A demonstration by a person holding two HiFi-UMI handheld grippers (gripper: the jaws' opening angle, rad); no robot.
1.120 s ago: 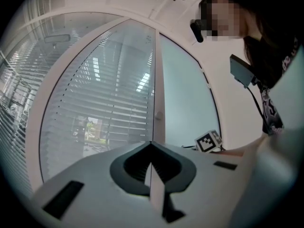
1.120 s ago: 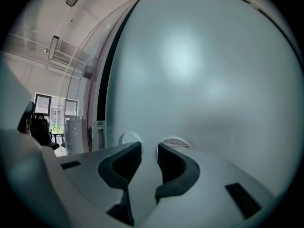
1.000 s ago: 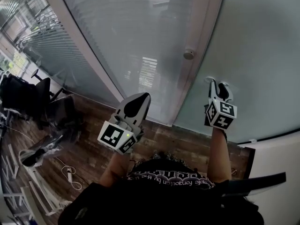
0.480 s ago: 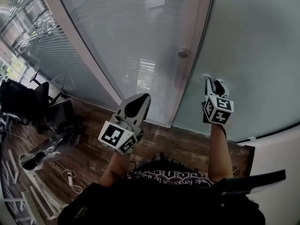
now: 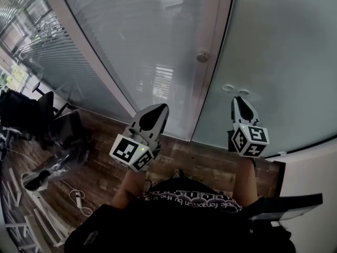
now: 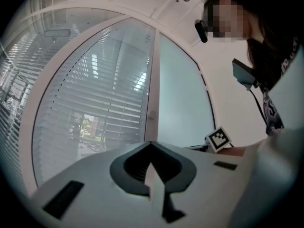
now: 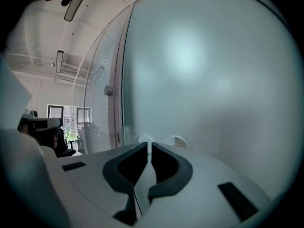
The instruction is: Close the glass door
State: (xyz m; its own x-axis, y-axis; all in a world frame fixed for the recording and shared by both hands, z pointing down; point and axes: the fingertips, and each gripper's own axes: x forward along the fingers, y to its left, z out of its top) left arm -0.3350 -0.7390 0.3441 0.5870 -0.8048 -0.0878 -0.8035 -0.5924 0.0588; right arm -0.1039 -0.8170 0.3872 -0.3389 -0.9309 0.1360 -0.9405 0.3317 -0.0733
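Observation:
The frosted glass door [image 5: 274, 57] fills the right of the head view, its dark edge lying along the pale frame post [image 5: 210, 46]. Two round fittings [image 5: 235, 89] sit on the door, also seen as round fittings [image 7: 159, 140] in the right gripper view. My right gripper [image 5: 238, 102] hangs just short of them, off the glass. Its jaws are closing to a thin slit with nothing between them. My left gripper [image 5: 158, 109] is shut and empty, held level before the glass wall [image 5: 137, 41] left of the post.
A small round knob [image 5: 202, 56] sits on the frame post. Blinds show behind the glass wall. Dark office chairs [image 5: 31, 115] and cables [image 5: 79, 196] stand on the wooden floor at the left. A white wall [image 5: 316, 167] borders the door on the right.
My right gripper has drawn back from the door's round fittings toward the person, and its jaws have narrowed. The left gripper has stayed put.

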